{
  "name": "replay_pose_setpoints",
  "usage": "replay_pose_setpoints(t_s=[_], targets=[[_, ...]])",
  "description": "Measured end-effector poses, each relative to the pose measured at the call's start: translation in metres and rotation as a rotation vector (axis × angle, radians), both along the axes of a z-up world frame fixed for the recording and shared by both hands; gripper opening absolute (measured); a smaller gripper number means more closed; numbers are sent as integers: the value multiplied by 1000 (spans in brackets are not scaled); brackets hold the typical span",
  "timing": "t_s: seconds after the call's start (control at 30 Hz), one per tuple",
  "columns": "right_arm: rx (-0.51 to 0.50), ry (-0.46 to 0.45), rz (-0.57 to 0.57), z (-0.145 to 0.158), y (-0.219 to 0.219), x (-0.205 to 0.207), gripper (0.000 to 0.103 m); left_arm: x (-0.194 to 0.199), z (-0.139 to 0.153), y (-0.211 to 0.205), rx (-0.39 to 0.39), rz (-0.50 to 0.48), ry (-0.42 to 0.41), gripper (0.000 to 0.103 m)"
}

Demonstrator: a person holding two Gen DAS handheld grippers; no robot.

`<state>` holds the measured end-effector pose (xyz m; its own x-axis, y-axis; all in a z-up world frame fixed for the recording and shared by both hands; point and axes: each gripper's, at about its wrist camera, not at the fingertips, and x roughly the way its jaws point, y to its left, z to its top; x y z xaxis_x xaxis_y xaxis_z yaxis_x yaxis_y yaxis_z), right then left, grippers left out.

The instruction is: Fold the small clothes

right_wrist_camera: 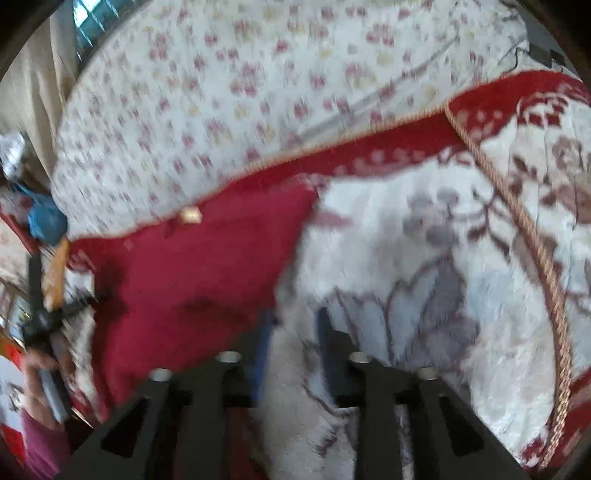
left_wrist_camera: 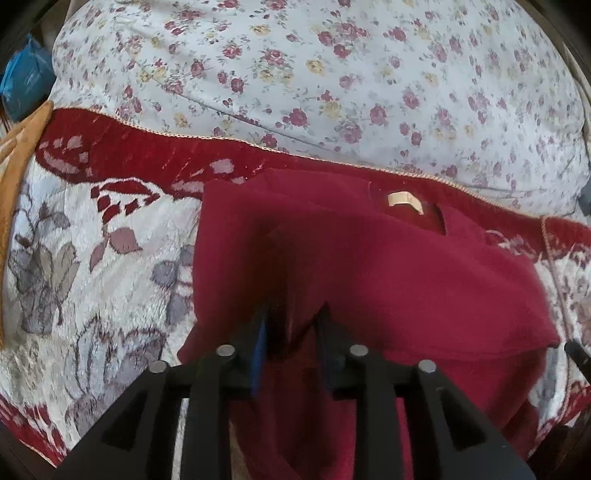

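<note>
red fleece top (left_wrist_camera: 369, 266) on blanket (left_wrist_camera: 74, 229): soft, light, limp; best pinched at hem or shoulder. left gripper (left_wrist_camera: 291, 325) parted astride a fold, right gripper (right_wrist_camera: 293, 325) parted, empty.

home bedroom, looks like a bed: plush red-and-white floral blanket (left_wrist_camera: 92, 258) with cord trim spread over it, rose-print bedsheet (left_wrist_camera: 332, 74) behind. beige curtain (right_wrist_camera: 33, 74) and window (right_wrist_camera: 92, 18) at far left, blue bag (left_wrist_camera: 22, 85) beside the bed.
</note>
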<state>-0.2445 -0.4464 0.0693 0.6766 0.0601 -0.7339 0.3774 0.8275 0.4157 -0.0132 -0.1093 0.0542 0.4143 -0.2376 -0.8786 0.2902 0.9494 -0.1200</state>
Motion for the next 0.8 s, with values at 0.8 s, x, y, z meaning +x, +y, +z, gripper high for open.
replay_pose_setpoints(t_s=[0.8], targets=[[-138,129,150,-18,44,50,63,-36,5,45,-144,70,58,71]])
